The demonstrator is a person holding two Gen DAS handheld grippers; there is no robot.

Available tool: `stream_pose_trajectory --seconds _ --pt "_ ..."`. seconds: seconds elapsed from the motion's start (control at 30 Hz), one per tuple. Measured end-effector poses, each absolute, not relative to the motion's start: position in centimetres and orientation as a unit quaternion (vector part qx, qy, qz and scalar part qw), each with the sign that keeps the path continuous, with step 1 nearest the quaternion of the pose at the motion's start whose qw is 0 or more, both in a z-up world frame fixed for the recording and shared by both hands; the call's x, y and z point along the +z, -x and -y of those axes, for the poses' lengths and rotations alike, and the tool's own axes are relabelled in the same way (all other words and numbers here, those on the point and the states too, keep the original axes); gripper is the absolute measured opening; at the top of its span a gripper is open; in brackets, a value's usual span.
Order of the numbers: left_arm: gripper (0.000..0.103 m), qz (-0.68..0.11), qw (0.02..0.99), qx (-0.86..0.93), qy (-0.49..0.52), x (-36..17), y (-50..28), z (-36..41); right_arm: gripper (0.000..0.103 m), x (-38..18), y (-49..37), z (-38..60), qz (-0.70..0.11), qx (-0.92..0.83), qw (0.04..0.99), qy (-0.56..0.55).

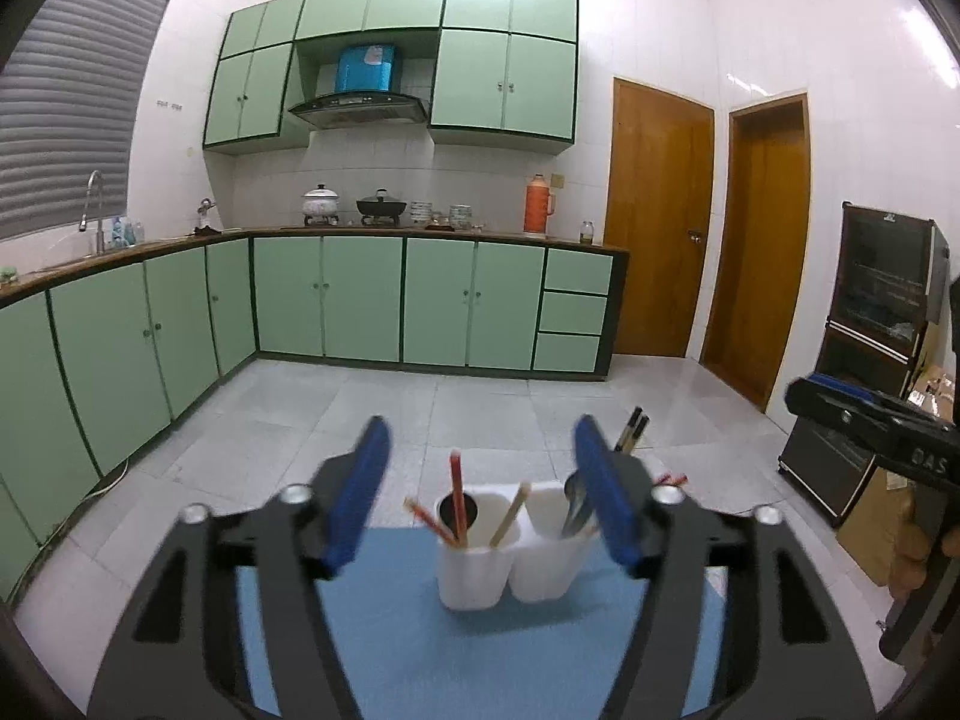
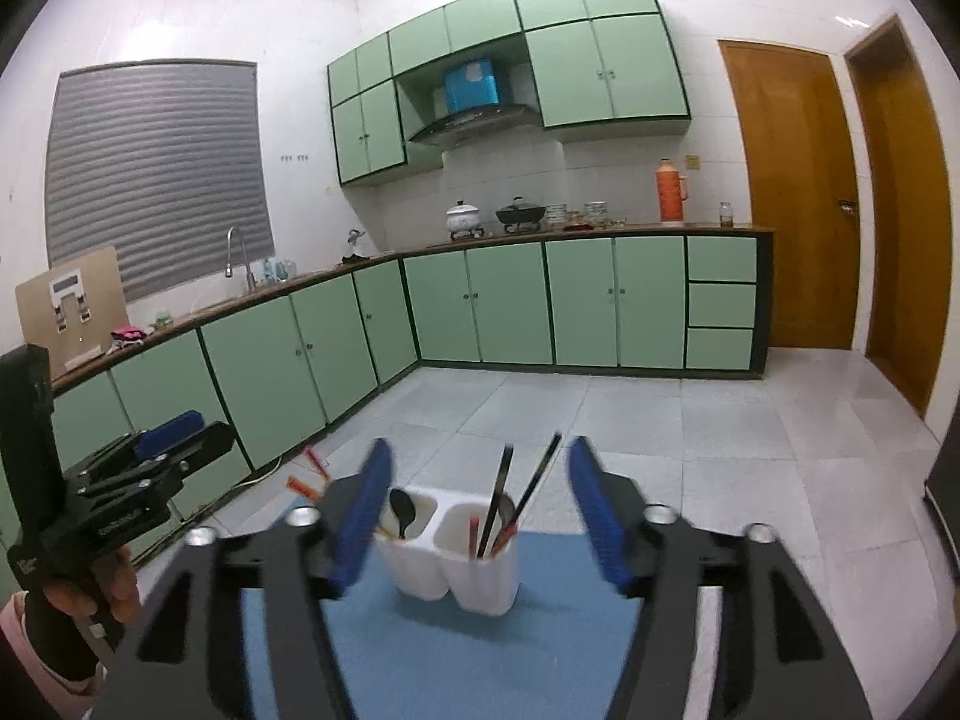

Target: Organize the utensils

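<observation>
Spoon (image 2: pixel 401 515) half hidden behind left gripper (image 1: pixel 480 468) finger, chopsticks (image 2: pixel 510 492) in white holder (image 2: pixel 474 570); both grippers' jaws released, right gripper (image 2: pixel 477 480) empty; mat (image 2: pixel 540 630) edges cut off

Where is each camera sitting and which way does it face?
Left wrist: on the left gripper, facing the white plastic two-cup utensil holder on a blue mat; open blue fingers show, right gripper at the edge.
Right wrist: on the right gripper, facing the same holder; left gripper and hand show.
Shared: holder, mat, green cabinets.
</observation>
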State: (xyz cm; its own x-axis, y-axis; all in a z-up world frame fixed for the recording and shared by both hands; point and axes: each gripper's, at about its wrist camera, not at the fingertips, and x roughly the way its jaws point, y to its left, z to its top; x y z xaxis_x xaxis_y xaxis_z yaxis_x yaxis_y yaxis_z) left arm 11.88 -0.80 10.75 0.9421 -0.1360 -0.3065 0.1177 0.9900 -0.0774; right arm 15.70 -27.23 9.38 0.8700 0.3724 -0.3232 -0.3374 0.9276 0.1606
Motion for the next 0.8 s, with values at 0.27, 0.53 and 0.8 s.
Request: stream_pose_trajectory --seconds 0.27,0.53,0.8 --pt "0.089 -0.182 0.981 -0.063 0.028 8.0 -7.0 0.5 0.097 6.4 -9.9 27.8 -0.189 0.176 0.963 -0.080" --pt "0.094 -0.201 0.978 -0.059 0.014 7.0 -3.8 0.8 0.097 5.6 -6.9 26.7 -0.196 0.181 0.962 -0.064" --pt "0.094 -0.196 0.979 -0.061 0.006 7.9 -1.9 1.4 0.097 5.3 -4.8 25.4 -0.198 0.192 0.960 -0.053"
